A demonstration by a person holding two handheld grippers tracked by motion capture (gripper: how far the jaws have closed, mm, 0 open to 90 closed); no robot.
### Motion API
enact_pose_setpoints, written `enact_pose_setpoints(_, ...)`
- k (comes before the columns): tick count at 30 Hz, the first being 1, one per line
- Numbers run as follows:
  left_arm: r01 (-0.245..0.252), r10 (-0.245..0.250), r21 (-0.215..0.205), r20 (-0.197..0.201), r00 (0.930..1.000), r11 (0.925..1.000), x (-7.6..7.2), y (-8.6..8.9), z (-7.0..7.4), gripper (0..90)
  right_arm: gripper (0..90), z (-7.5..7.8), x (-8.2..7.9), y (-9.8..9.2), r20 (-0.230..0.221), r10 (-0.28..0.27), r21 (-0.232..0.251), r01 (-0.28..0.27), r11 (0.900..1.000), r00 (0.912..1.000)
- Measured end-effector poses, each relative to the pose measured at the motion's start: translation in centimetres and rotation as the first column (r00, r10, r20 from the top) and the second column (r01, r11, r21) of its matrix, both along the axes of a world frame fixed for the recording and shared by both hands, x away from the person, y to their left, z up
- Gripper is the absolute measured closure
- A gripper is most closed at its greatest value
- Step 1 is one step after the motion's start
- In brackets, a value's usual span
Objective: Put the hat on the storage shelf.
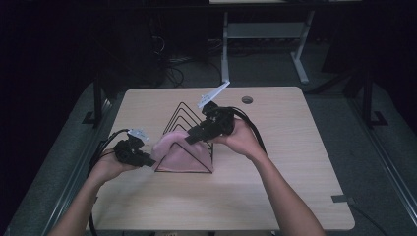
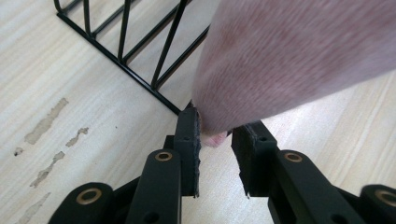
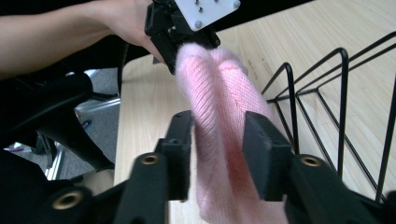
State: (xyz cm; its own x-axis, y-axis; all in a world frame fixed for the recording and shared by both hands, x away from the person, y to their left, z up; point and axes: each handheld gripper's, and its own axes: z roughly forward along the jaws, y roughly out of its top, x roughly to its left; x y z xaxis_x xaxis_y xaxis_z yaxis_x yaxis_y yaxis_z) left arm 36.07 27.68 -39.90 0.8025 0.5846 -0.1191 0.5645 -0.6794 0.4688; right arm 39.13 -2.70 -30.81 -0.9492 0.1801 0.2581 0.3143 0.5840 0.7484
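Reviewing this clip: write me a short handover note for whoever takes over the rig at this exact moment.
Left gripper: jaws slightly parted at the left end of the pink knitted cloth; one jaw touches it, and I cannot tell whether they grip.
Right gripper: jaws either side of the cloth's upper fold, with a gap on one side, so it looks released.
Things: the cloth lies draped in the black wire rack, near the front triangle, on the wooden table.
Done: cloth appears set into the rack.
Left: probably back both grippers off and check the cloth stays put.
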Motion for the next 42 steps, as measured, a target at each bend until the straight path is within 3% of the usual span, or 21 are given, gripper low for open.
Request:
enact_pose_setpoints(3,0.007,-0.007,-0.003,0.008,0.9999,1.0,-0.1,0.1,0.5,70.0,53.7,0.4,-0.1,-0.6,-0.017,-0.012,0.032,0.012,0.999,0.9998)
enact_pose_setpoints(12,0.009,-0.008,-0.032,0.026,0.9996,0.9994,-0.5,0.5,1.5,66.5,45.9,1.1,-0.1,-2.7,-0.001,-0.072,0.025,0.072,0.997,0.9974)
enact_pose_setpoints(21,-0.01,0.013,-0.067,0.036,0.9993,0.9977,-0.8,1.3,2.2,64.4,42.2,1.4,-0.2,-4.5,0.001,-0.118,0.034,0.118,0.992,0.993)
enact_pose_setpoints(38,-0.013,0.016,-0.075,0.043,0.9989,0.9971,-1.3,2.1,2.5,60.6,38.3,1.6,-0.6,-7.8,0.01,-0.19,0.017,0.19,0.982,0.9818)
enact_pose_setpoints(42,-0.035,0.038,-0.088,0.035,0.9987,0.9955,-1.4,2.2,2.5,58.3,37.4,1.7,-0.8,-8.9,0.01,-0.215,0.017,0.215,0.976,0.9765)
